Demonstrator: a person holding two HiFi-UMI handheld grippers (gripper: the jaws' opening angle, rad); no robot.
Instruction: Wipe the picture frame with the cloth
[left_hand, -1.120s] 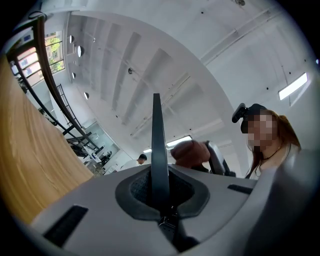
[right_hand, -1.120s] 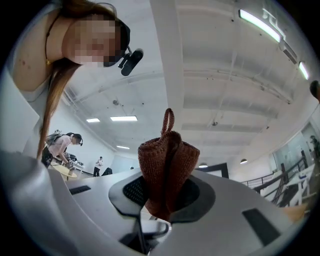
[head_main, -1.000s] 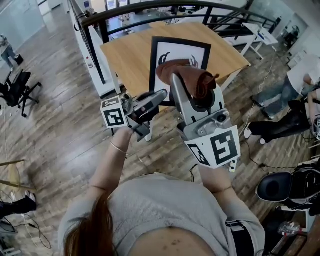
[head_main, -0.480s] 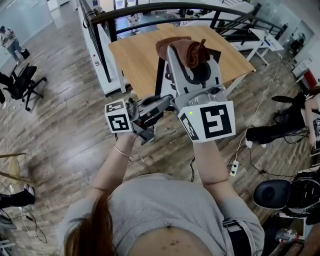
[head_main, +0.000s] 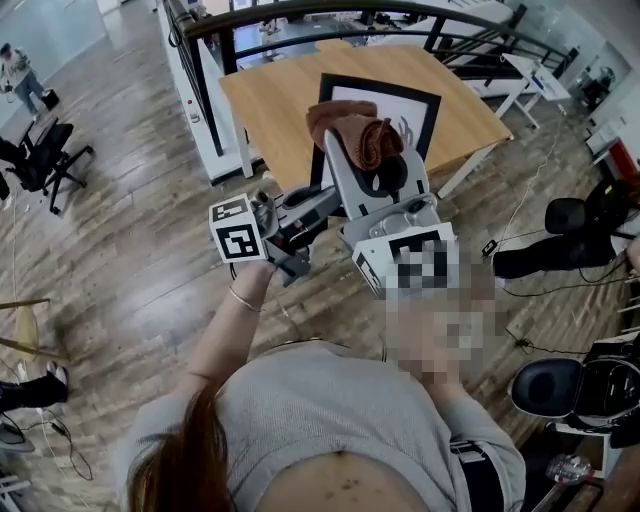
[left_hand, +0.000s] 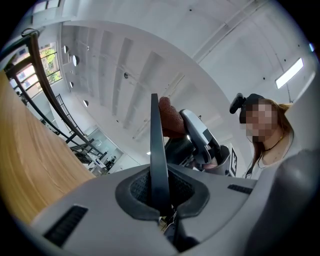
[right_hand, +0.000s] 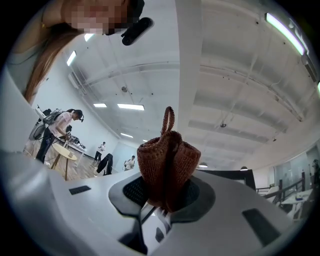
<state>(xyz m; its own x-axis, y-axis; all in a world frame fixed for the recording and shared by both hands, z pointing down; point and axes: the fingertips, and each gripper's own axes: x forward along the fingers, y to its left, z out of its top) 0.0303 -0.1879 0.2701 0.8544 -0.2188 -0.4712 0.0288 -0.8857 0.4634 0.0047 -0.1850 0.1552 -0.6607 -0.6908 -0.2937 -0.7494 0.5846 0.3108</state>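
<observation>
The picture frame, black with a white mat, is held up over the wooden table. My left gripper is shut on its lower left edge. In the left gripper view the frame shows edge-on, clamped between the jaws of that gripper. My right gripper is shut on a bunched brown cloth, which lies against the frame's left part. In the right gripper view the cloth sticks up from that gripper, its loop at the top. The frame's lower part is hidden behind both grippers.
A black railing runs behind the table, with white desks beyond it. Office chairs stand at the left and at the lower right. Cables lie on the plank floor at the right. People stand far off.
My right gripper with the cloth rose toward the head camera and hid the frame, then sank back against the frame's left part. The left gripper shifted slightly right, still on the frame.
</observation>
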